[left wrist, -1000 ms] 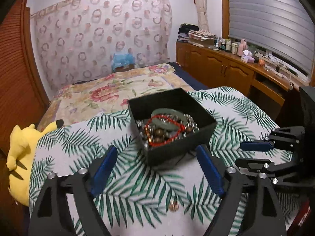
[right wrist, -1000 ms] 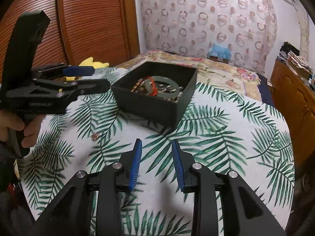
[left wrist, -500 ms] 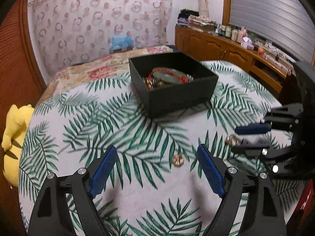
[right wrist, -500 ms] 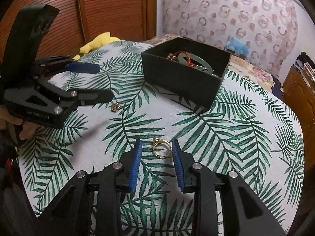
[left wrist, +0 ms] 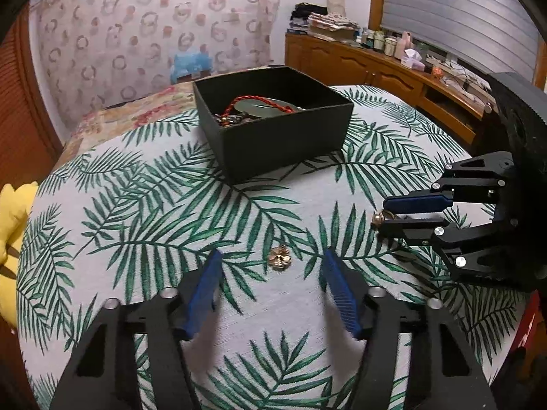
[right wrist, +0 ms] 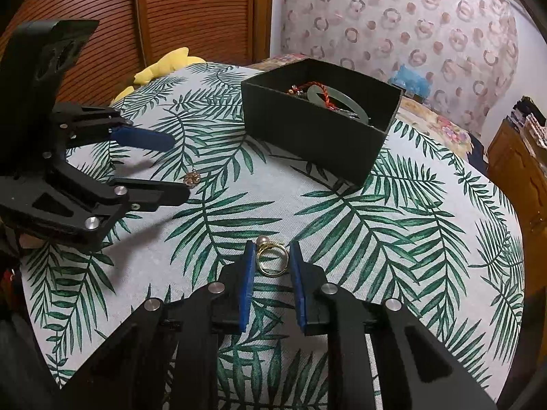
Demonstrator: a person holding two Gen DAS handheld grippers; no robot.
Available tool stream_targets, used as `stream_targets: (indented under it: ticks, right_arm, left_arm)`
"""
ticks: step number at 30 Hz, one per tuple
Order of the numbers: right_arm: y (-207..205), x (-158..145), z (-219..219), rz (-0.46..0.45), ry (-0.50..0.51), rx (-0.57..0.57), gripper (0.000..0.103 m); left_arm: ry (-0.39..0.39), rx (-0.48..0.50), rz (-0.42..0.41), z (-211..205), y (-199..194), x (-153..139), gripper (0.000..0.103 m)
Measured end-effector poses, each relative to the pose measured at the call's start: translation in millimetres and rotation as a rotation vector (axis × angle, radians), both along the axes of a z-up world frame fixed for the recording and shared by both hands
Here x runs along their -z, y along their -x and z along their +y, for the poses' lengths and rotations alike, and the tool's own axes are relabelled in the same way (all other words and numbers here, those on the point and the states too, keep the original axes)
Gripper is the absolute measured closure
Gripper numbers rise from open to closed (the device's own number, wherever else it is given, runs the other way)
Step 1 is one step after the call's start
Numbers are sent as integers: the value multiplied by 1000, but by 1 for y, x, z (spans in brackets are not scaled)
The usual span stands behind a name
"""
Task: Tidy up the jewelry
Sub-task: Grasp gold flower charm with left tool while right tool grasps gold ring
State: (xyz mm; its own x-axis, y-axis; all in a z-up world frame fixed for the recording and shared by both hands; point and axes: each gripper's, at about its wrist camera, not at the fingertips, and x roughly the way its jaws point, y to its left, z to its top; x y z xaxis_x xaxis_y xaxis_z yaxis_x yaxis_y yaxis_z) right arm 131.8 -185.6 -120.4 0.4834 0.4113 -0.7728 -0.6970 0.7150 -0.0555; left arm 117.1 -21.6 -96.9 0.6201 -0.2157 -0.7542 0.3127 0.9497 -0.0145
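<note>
A small gold flower charm (left wrist: 279, 261) (right wrist: 191, 178) lies on the palm-leaf tablecloth (left wrist: 136, 239). My left gripper (left wrist: 271, 259) (right wrist: 179, 167) straddles it, jaws closing, pads clear of it. A gold ring with a pearl (right wrist: 270, 261) (left wrist: 377, 218) lies between the fingers of my right gripper (right wrist: 271, 249) (left wrist: 382, 216). Its jaws are closing too, with the pads close on both sides and a sliver of gap on the right. Farther back stands an open black box (left wrist: 280, 143) (right wrist: 318, 143) with a jade bangle, red cord and beads inside.
A yellow plush toy (left wrist: 13, 225) (right wrist: 164, 65) sits past the table's left edge. A bed with a floral cover (left wrist: 136, 112) lies behind the table. A wooden cabinet (left wrist: 376, 65) with bottles runs along the right wall. The two grippers are near each other.
Both grippers have sunk toward the cloth and tipped down. The left jaws narrowed around the flower charm. The right jaws came over the ring and narrowed around it.
</note>
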Motion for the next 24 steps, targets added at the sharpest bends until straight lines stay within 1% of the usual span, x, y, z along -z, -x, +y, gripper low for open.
stream_targets:
  ticks: [2,4,6,9,11,13,16,19,24]
  right_arm:
    - [1,-2,-4,-2,-12,4,81]
    - [1,-4,-5,-3,-22,8,81]
    - [2,-5,-7,-4,-27,12,81]
    - [2,-6,-10,-5,-31,13,81]
    - [3,-7,-10,-7,-34,13,81]
    - [4,-8,-12,-10,-38,12,81]
    - [4,-11,-11,-16,-40,12,81]
    - [8,-14,-13,-25,-50,12,81]
    - [8,-22,-15,-40,-66,15,81]
  left_arm:
    - [-7,6,1,-3,-2,1,58]
    - [-13,15,5,-6,-4,2,69]
    - [-22,19,6,-8,-5,4,70]
    - [-30,19,2,-9,-6,6,77]
    - [-30,20,-4,-9,-7,6,79]
    - [-26,22,-9,-9,-5,6,89]
    - [-30,37,-11,-11,-3,5,89]
    - [-36,31,-34,-12,1,1,89]
    - [-12,22,-60,-11,5,-12,89]
